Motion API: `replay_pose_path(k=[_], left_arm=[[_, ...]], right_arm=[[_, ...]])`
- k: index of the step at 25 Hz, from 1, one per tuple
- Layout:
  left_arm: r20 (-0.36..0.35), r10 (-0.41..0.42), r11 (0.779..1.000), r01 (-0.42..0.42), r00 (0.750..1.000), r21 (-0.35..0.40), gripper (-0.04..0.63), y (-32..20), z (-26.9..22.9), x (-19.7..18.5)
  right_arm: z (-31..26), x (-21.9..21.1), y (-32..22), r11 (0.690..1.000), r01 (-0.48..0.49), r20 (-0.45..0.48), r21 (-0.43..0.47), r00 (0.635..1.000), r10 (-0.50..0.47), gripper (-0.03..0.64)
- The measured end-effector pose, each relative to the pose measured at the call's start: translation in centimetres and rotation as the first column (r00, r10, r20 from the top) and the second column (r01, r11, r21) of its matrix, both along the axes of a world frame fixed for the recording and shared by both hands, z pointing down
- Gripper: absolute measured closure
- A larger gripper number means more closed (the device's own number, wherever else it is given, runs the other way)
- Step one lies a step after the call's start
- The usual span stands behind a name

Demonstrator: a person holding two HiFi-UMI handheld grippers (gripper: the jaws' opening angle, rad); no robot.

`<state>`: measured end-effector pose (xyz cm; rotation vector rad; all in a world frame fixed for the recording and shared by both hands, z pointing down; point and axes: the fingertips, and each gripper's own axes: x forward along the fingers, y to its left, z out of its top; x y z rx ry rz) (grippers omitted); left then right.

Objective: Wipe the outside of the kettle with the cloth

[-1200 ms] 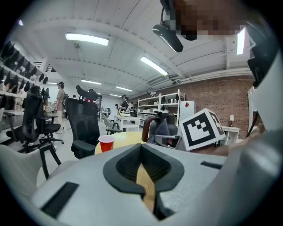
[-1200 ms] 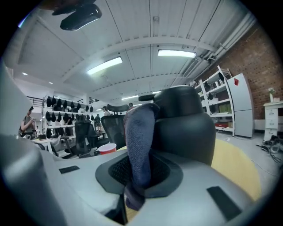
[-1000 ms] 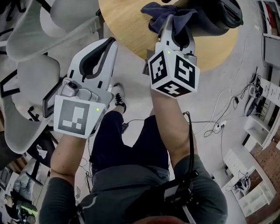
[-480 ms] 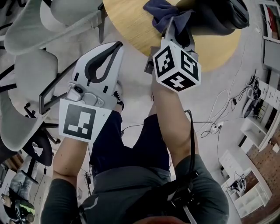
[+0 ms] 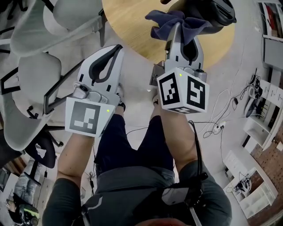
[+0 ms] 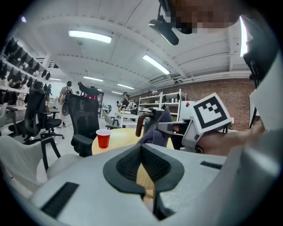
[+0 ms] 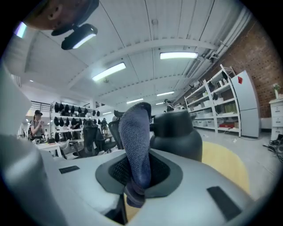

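Note:
My right gripper [image 5: 178,26] is shut on a dark blue cloth [image 5: 162,22] over the near edge of the round wooden table [image 5: 128,22]. The cloth bunches past the fingertips, just short of the dark kettle [image 5: 219,11] at the table's far right. In the right gripper view the cloth [image 7: 135,132] stands up between the jaws, beside the kettle [image 7: 177,137]. Whether they touch I cannot tell. My left gripper [image 5: 117,47] hangs shut and holds nothing, left of the table edge over the floor. Its own view shows the shut left gripper [image 6: 142,148], with the cloth [image 6: 157,130] beyond.
A red cup [image 6: 103,138] stands on the table's far side. White chairs [image 5: 35,75] crowd the left and a black office chair [image 6: 84,119] sits behind the table. Cables [image 5: 225,123] trail on the floor at the right, near white shelves [image 5: 261,128].
The right gripper has drawn back toward the person with the cloth, away from the kettle. The left gripper has shifted slightly right and stays shut.

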<state>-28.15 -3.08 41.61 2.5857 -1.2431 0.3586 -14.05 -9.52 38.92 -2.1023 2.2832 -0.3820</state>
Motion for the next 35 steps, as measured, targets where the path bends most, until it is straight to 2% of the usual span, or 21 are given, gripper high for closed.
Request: replay_pose_path(k=[5,12,18,22,28,32,35], left_arm=[[-0.025,0.028,0.999,-0.027,0.999,0.041,0.588,-0.3,-2.1,1.3],[-0.014,0.076,0.997,-0.076,0.997,0.023,0.588,0.0,-1.5,2.1],[-0.01,0.097,0.995,-0.097,0.995,0.006,0.588,0.0,-0.7,3.0],[0.005,0.106,0.994,-0.106,0.994,0.018,0.586,-0.3,0.1,3.9],[0.011,0.088,0.996,-0.088,0.996,0.005,0.588,-0.5,1.6,4.8],[-0.012,0.06,0.998,-0.06,0.998,-0.002,0.587,-0.7,2.1,5.5],[0.014,0.055,0.998,-0.054,0.998,-0.018,0.588,-0.7,2.7,6.0]], right_arm=[[-3.8,2.2,0.2,0.996,-0.047,0.002,0.075,0.999,0.047,0.552],[-3.8,3.7,-0.4,0.99,-0.098,-0.042,0.098,0.994,0.103,0.552],[-1.2,4.1,-0.1,0.992,-0.11,-0.074,0.063,0.991,0.114,0.552],[1.6,4.3,0.2,0.994,-0.109,-0.057,0.02,0.992,0.11,0.551],[5.4,4.7,0.3,0.996,-0.078,-0.074,-0.038,0.994,0.075,0.552],[7.8,5.2,0.6,0.994,-0.063,-0.092,-0.094,0.994,0.054,0.552],[9.6,5.4,0.5,0.989,-0.043,-0.063,-0.144,0.997,0.034,0.551]])
